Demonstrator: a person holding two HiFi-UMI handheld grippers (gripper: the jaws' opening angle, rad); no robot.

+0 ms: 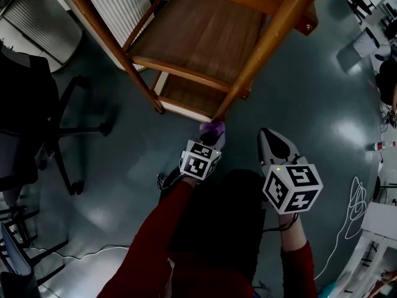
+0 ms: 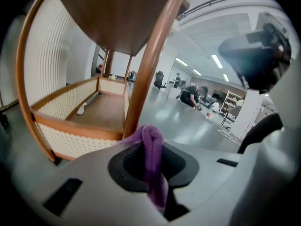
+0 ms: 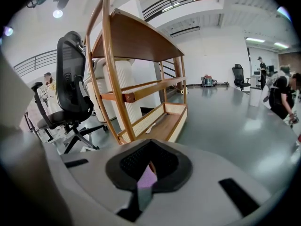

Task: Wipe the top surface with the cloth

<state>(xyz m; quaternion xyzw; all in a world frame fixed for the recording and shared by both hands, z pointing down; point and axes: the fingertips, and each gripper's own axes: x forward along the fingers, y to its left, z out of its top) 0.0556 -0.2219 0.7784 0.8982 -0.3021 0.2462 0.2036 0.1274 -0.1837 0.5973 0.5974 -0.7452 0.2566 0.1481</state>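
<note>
The tall wooden shelf unit [image 1: 205,36] stands ahead on the grey floor [image 1: 310,85], the black wheeled office chair [image 1: 37,123] to its left. The purple cloth [image 1: 213,128], between the left gripper [image 1: 209,135] jaws, lies just beside the foot of the unit's front leg [image 1: 248,73]; the right gripper [image 1: 267,136] is further right, apart

A black office chair [image 1: 25,98] stands off to the left on the glossy grey-green floor [image 1: 310,85]. Close by is a white ribbed panel [image 1: 124,8]. A thin white cable [image 1: 356,200] loops on the floor at right. Far across the hall a person [image 2: 191,94] bends low under strip lights [image 2: 218,60].
</note>
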